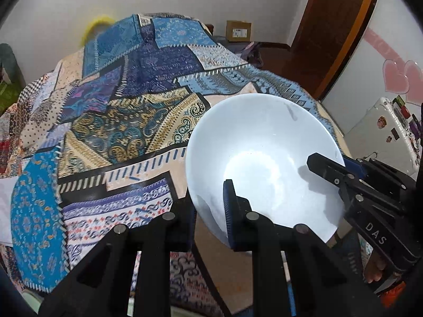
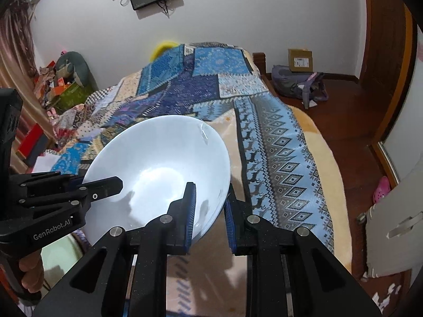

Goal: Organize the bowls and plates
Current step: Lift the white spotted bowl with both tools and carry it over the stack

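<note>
1. While the left wrist view looks down its own fingers, the left claw (image 1: 206, 211) is pinched shut on the near-left rim of the white bowl (image 1: 259, 142), one pad inside and one outside. The right claw (image 1: 343, 170) comes in from the right and bites the opposite rim. The bowl hangs tilted over the patchwork bedspread (image 1: 127, 100), not resting on it as far as I can tell.

2. From the right wrist view it's the same story mirrored: right claw (image 2: 210, 211) clamped on the near-right rim of the bowl (image 2: 158, 153), left claw (image 2: 105, 185) holding the far-left edge, bed (image 2: 277, 158) underneath.

3. My take: two thin rim grips on glossy ceramic can slip, so keep both hands moving together and level the bowl out. No twisting one side against the other. Don't let either claw go until it's sitting on something.
</note>
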`<state>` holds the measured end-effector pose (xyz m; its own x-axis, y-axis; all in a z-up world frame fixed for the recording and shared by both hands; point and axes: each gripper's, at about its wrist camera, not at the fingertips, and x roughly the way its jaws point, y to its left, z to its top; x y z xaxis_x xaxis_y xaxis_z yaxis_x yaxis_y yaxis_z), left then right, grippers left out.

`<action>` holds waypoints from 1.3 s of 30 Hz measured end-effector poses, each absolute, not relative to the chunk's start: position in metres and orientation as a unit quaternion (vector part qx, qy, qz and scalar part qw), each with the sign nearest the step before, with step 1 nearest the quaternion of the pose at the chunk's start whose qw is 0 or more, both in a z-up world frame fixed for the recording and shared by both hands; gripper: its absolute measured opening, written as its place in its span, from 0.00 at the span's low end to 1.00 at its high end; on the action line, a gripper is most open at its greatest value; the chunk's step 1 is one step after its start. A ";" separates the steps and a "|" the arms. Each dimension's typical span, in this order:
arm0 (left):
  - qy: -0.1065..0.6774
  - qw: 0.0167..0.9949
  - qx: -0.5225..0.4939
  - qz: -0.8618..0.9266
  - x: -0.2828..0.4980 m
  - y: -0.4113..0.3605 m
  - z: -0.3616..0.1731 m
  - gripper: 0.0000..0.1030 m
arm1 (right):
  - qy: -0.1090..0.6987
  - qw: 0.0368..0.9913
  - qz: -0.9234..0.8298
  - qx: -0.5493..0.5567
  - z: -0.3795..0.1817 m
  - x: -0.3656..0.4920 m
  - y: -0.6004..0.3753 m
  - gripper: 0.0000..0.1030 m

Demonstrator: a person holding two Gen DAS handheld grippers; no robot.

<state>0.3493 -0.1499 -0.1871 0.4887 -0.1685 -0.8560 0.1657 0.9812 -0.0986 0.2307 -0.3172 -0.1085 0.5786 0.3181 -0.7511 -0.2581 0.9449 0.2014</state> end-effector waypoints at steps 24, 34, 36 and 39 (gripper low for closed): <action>0.442 0.894 -0.018 -0.064 0.226 -0.095 -0.098 0.18 | 0.379 0.900 0.215 0.033 -0.047 0.151 -0.261 0.18; 0.429 0.902 -0.032 -0.036 0.179 -0.051 -0.081 0.18 | 0.371 0.895 0.247 0.022 -0.041 0.125 -0.219 0.18; 0.428 0.903 -0.030 -0.030 0.170 -0.044 -0.080 0.18 | 0.369 0.894 0.254 0.021 -0.041 0.120 -0.212 0.18; 0.426 0.904 -0.032 -0.022 0.156 -0.032 -0.078 0.18 | 0.366 0.892 0.264 0.019 -0.039 0.110 -0.201 0.18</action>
